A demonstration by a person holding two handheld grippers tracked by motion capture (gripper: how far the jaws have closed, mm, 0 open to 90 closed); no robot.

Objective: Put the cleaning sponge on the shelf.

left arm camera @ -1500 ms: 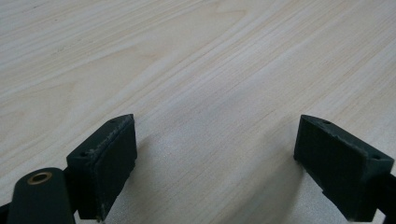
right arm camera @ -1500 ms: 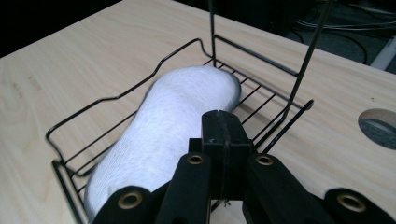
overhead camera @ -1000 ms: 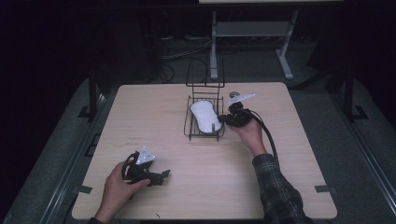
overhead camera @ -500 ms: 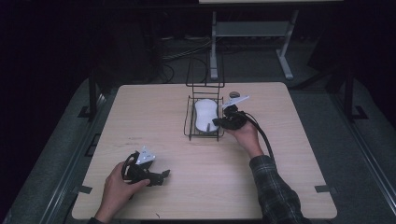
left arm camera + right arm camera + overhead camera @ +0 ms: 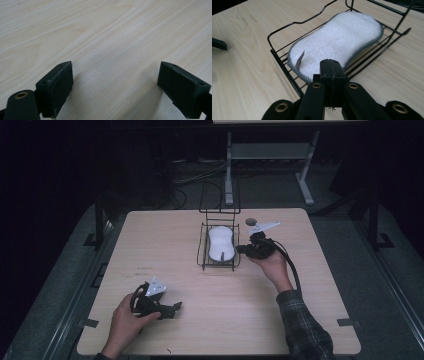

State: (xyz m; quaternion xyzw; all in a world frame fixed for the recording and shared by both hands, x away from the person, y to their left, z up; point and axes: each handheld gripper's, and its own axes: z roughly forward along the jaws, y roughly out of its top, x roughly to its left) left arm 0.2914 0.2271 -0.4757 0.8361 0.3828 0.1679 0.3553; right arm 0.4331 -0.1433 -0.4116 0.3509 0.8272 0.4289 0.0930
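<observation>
A white, peanut-shaped sponge (image 5: 221, 243) with a thin grey edge lies flat in the bottom tray of a black wire rack (image 5: 218, 265), just above the middle of the high view. In the right gripper view it fills the upper middle, fluffy-topped, with a small grey tag near its lower left end.

You work in what looks like a lab or test room, dim everywhere but over your pale wooden table (image 5: 220, 320). Behind it a metal-legged stand (image 5: 270, 165) sits on grey carpet with loose cables (image 5: 195, 175) trailing across the floor. Dark metal frame posts (image 5: 99, 220) flank the table, with tape marks at its corners.
</observation>
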